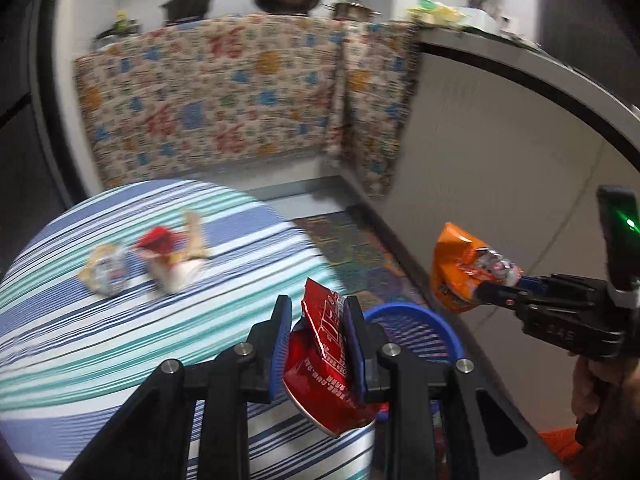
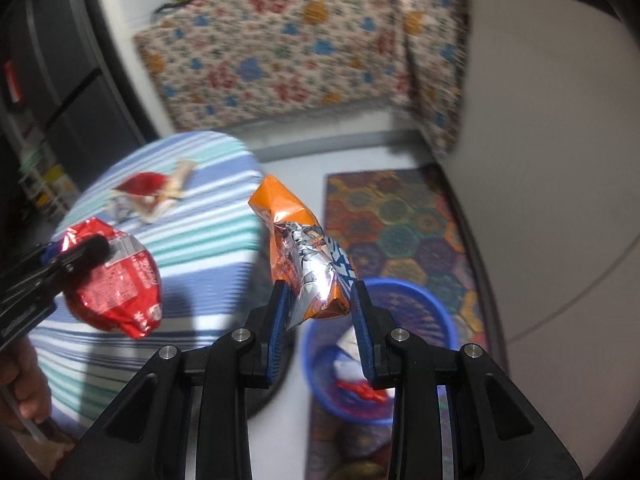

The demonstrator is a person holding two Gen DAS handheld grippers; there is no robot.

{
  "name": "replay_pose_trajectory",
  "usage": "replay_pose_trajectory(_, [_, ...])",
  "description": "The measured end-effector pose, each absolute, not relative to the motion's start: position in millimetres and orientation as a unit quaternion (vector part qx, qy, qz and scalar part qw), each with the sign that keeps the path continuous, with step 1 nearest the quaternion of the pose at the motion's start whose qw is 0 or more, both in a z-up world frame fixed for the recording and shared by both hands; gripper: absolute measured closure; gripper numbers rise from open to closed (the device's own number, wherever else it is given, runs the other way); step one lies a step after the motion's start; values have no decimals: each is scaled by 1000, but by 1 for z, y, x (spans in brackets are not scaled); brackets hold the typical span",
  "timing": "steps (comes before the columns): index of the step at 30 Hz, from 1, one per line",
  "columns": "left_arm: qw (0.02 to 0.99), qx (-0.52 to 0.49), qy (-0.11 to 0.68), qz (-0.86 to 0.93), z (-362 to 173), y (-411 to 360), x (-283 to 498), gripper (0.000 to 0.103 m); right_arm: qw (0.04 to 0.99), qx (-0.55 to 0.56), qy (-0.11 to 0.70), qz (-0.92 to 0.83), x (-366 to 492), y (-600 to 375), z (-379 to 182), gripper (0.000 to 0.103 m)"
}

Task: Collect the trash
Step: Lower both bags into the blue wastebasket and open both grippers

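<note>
The left gripper point(image 1: 318, 320) has its jaws clamped on a crumpled red wrapper point(image 1: 326, 364), which hangs past the right edge of the striped tabletop point(image 1: 120, 340), close to the rim of the blue basket point(image 1: 416, 320) standing on the floor beside it. The right gripper point(image 2: 320, 308) has its jaws clamped on an orange snack bag point(image 2: 296, 240) with a silvery inside, held up in the air above the blue basket and off the right edge of the tabletop. From the left wrist the orange bag shows to the right of the red wrapper, well apart from it, with the basket below and between them. Inside the basket lie a few pieces already, among them something red and something pale; what they are I cannot tell. Two more bits of trash rest on the tabletop toward its far left part: a red and white wrapper point(image 1: 168, 256) and, just beside it on the left, a small pale crumpled wrapper point(image 1: 106, 270). Both are blurred. A patterned rug point(image 2: 408, 232) with coloured hexagons lies on the floor beyond the basket, along the pale wall. Farther back a flowered cloth point(image 1: 224, 96) hangs over the front of a counter, and on top of it stand a dark pot point(image 1: 188, 6), a wok point(image 1: 286, 0) and a steel pot point(image 1: 352, 10). A hand point(image 1: 596, 392) grips the handle of the right gripper at the right edge of the left wrist view.
</note>
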State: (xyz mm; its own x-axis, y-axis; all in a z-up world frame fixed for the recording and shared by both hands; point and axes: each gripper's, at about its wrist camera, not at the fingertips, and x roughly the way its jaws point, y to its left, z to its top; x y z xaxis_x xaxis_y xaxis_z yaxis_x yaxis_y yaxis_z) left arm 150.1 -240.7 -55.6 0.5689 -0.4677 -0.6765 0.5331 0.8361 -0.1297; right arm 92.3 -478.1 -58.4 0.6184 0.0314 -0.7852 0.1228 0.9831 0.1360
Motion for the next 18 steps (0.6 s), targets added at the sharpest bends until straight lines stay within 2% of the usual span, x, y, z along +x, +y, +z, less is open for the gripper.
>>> replay_pose_trajectory(11, [841,57,416,-340,-114,-354,173,76,844,160,508,-72,106,-568,-118,71])
replay_pose_trajectory(18, [826,60,437,-352,-153,-386,180,76,830,185,521,-77,111,-589,-135,69])
